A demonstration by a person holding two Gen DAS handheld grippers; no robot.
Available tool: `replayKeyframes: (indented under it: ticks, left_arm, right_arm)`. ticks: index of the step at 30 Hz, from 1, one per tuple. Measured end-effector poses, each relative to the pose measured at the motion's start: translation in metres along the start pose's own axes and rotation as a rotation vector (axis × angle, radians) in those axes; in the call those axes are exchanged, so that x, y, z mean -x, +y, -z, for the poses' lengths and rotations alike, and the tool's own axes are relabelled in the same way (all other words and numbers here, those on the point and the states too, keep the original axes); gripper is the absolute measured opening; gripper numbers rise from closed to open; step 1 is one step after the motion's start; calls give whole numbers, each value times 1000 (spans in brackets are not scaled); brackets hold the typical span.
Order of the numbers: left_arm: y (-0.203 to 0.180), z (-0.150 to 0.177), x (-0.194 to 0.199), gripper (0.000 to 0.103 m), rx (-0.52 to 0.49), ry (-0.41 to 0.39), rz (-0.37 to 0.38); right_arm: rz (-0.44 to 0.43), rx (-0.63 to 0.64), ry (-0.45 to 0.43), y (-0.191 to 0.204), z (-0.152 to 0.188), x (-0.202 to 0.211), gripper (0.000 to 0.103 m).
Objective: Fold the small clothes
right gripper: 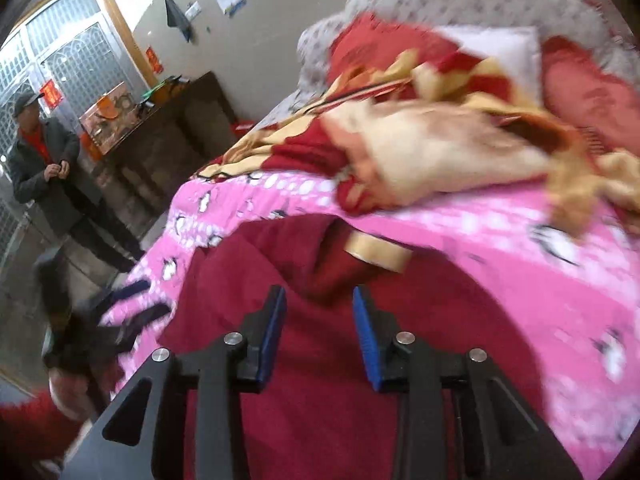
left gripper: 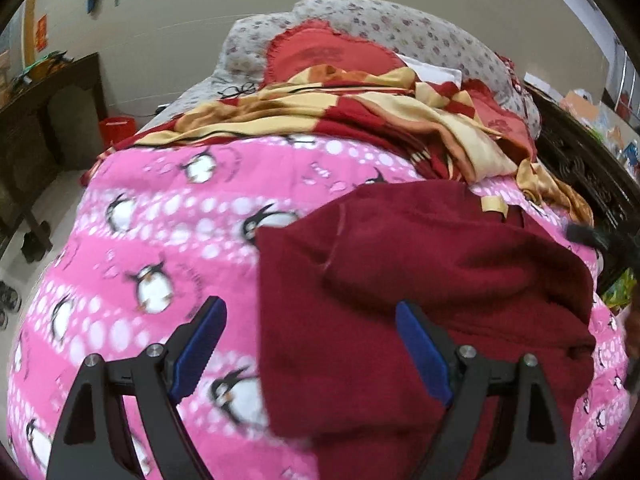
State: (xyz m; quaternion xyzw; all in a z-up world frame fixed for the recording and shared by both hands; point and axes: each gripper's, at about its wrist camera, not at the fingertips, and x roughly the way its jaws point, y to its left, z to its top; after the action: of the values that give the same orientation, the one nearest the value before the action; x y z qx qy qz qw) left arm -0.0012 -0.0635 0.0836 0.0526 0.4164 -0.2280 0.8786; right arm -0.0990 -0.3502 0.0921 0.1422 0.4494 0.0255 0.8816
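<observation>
A dark red fleece garment (left gripper: pixel 420 280) lies partly folded on the pink penguin blanket (left gripper: pixel 160 240), with a tan label (left gripper: pixel 494 204) near its far edge. My left gripper (left gripper: pixel 309 306) stands open over the garment's left edge, one finger above the blanket and the other above the cloth. My right gripper (right gripper: pixel 319 292) is open above the same garment (right gripper: pixel 320 360), just short of the tan label (right gripper: pixel 378 250); no cloth is pinched between its blue pads. The left gripper (right gripper: pixel 132 308) shows blurred at the left of the right wrist view.
A red and cream blanket (left gripper: pixel 340 120) is bunched beyond the garment, with a red pillow (left gripper: pixel 324 54) and floral bedding (left gripper: pixel 400 20) behind it. A dark cabinet (left gripper: pixel 44 128) and a red bin (left gripper: pixel 116 130) stand to the left. A person (right gripper: pixel 44 168) stands near the window.
</observation>
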Motion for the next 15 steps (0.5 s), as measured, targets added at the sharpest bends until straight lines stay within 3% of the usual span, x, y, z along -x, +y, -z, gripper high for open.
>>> replayKeyframes:
  ticks: [5,9,11,12,13,14,15]
  left_arm:
    - [-12,-16,-26,90,-23,22,-25]
    - [-13,-25,-44,89,19,49,-22]
    - [-16,-28,-47,72,25,61,1]
    - [-20,-29,-48,43,15,69,18]
    - [-24,-30,-50,28,3,89,23]
    - [-26,-31,-50,27,-4,98,8]
    - [-27,-31,-47,20,-6,95,5]
  right_arm:
    - [167,48,-37,-11,63,63,50]
    - [200,48,16,-16,104,82,50]
    - [230,90,44,-10,114,68,50]
    - [281,121,60,-7,117,59,50]
    - [318,143,67,-8,119,56,50]
    - [358,167,78,-8,121,48,46]
    - [377,173,85,-8,122,45,31]
